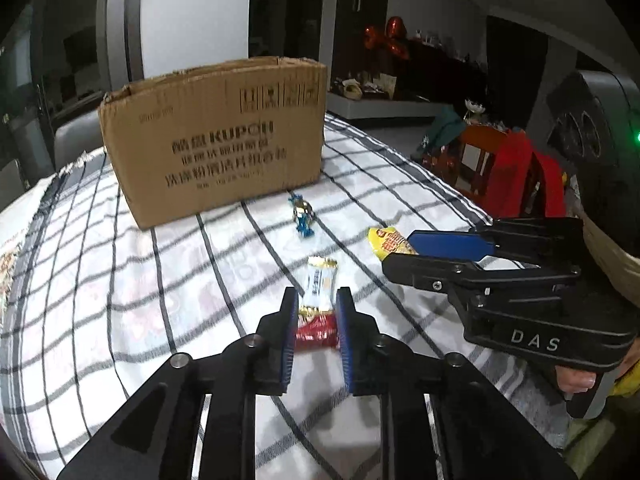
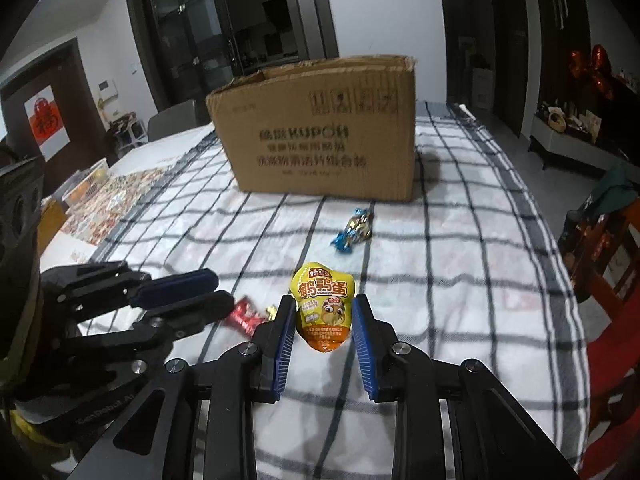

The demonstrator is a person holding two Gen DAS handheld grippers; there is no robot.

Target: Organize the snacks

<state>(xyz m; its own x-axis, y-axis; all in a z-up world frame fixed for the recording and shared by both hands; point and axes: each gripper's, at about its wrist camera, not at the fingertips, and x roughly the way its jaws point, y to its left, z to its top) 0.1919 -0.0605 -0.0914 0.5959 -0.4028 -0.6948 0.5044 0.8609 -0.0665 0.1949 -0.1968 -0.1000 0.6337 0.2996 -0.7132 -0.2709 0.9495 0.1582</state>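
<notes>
Gripping: left gripper (image 1: 316,312) clamps red-white snack (image 1: 318,304) | right gripper (image 2: 322,320) clamps yellow pouch (image 2: 324,308) | box (image 1: 216,136) reads "KUPON"

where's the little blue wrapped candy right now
The blue candy lies loose on the checked cloth, just in front of the cardboard box, beyond the yellow snack pouch in the right wrist view.

The box (image 1: 216,140) stands open-topped, its inside hidden behind the front wall and its smaller print too blurred to read. The red-and-white bar (image 1: 318,308) is partly covered by the left gripper (image 1: 316,308). The right gripper (image 1: 400,250) hides most of the yellow packet (image 1: 386,242) in the left view. The foil candy (image 2: 354,228) shows no legible label.
</notes>
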